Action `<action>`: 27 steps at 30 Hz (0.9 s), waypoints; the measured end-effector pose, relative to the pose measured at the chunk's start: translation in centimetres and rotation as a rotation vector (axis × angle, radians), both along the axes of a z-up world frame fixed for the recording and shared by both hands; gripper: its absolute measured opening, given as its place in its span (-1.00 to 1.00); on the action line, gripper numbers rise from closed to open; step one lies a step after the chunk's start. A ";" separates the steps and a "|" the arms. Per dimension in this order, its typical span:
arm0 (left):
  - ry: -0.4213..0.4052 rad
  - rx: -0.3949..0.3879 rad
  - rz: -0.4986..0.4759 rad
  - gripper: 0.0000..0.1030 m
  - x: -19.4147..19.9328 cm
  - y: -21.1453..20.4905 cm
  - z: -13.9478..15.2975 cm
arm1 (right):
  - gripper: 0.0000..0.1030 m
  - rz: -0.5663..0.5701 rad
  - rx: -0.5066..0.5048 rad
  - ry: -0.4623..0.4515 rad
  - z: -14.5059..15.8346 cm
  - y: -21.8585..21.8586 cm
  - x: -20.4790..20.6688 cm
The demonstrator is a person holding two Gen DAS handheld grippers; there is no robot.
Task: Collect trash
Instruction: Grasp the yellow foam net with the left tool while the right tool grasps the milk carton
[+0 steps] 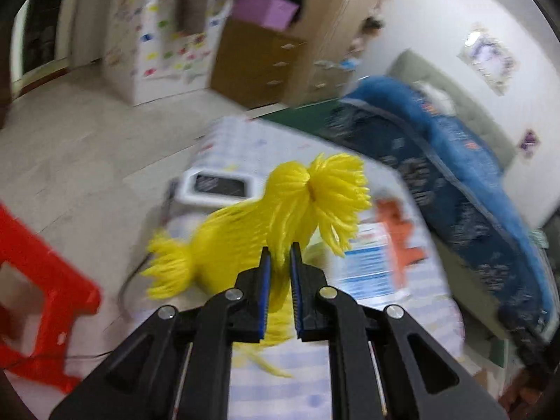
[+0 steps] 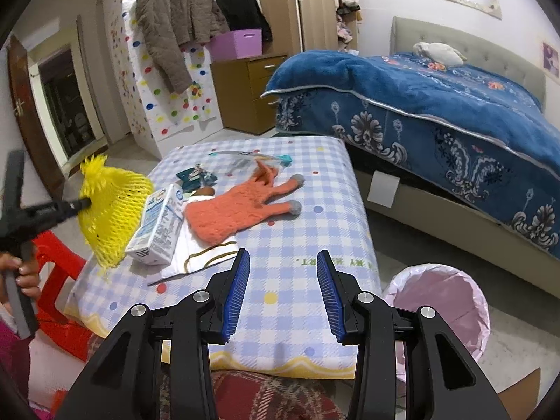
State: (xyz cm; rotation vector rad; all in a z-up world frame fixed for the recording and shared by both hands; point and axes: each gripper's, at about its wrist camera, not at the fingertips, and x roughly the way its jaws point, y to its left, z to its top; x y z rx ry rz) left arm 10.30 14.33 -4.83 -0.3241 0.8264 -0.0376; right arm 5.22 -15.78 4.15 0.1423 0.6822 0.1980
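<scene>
The left gripper [image 1: 280, 262] was clamped on a yellow mesh net [image 1: 280, 210], its blue-padded fingers [image 1: 265, 280] pinching the netting close to one tufted end. In the right wrist view the net [image 2: 112, 210] hung in the air off the left edge of the bench [image 2: 315, 217], clear of the checked cloth, its long axis running steeply from the frayed tuft at the top down to a flared, open skirt at the bottom.

The right gripper [image 2: 283, 294] hovered low over the near part of the bench with its fingers [image 2: 238, 290] apart and nothing between them.

Only the right wrist view showed the milk carton [image 2: 161, 224] just beside the net, the orange glove [image 2: 238, 210] and a pink-lined bin [image 2: 451, 301] on the floor to the right. The left wrist view was blurred, showing a white bin [image 1: 217, 189] beyond the net.
</scene>
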 end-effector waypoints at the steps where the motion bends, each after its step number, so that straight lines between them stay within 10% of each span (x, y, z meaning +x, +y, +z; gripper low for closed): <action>1: 0.014 0.011 0.009 -0.72 0.2 0.3 -0.3 | -0.20 0.005 -0.002 0.001 -0.1 0.3 0.0; 5: 0.062 0.073 0.050 0.09 0.9 1.1 -2.4 | -0.20 0.020 -0.017 0.007 -0.3 1.0 0.1; 15: 0.134 0.152 0.078 0.24 2.8 1.8 -6.3 | -0.20 0.016 -0.031 0.042 -1.3 1.3 1.0; 22: 0.074 0.293 0.013 -0.37 2.3 -0.7 -6.1 | -0.20 0.031 -0.033 0.060 -1.9 1.8 1.6; 27: 0.017 0.250 -0.013 -0.80 0.9 -0.4 -4.2 | -0.20 0.049 -0.039 0.045 -1.2 2.3 1.5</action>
